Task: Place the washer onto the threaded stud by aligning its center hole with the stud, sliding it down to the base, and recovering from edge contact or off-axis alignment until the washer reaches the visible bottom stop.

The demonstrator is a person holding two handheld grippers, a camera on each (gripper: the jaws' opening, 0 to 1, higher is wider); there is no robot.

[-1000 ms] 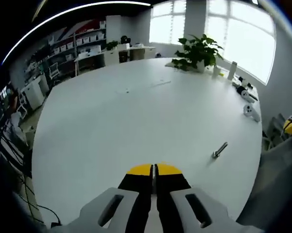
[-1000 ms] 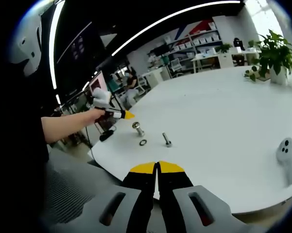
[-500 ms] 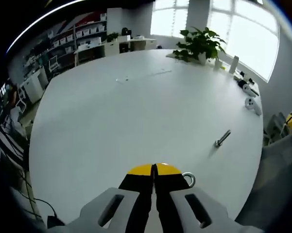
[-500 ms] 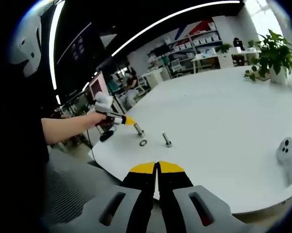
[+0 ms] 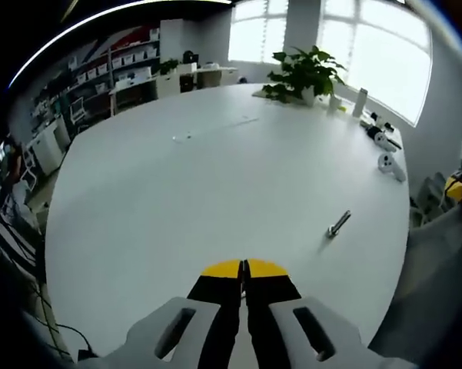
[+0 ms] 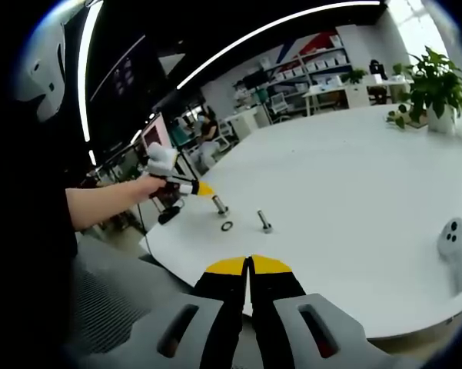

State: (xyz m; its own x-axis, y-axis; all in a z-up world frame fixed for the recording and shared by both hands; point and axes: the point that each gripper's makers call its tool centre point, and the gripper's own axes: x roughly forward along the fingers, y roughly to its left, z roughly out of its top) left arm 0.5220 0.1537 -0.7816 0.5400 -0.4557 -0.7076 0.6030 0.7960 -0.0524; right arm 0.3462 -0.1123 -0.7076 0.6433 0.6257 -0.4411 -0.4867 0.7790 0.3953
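Observation:
In the right gripper view a small dark washer (image 6: pixel 227 226) lies flat on the white table (image 6: pixel 346 177) near its edge. A short threaded stud (image 6: pixel 220 205) stands just behind it and a second stud (image 6: pixel 264 222) stands to its right. A person's hand holds my left gripper (image 6: pixel 203 188) just left of the first stud, its yellow tips together and empty. My right gripper (image 6: pixel 248 266) is shut with nothing in it, low and short of the table edge. In the left gripper view my left gripper (image 5: pixel 244 268) is shut over bare table, and one stud (image 5: pixel 338 224) shows to the right.
A white controller (image 6: pixel 451 240) lies at the right near the table edge. A potted plant (image 5: pixel 304 73), a bottle (image 5: pixel 359 102) and more controllers (image 5: pixel 390 165) sit along the far side by the windows. Shelves, desks and a seated person fill the room behind.
The left view has shifted: the washer seen beside the left tips half a second ago is out of that view. In the right view the left gripper dipped toward the stud, then rose slightly.

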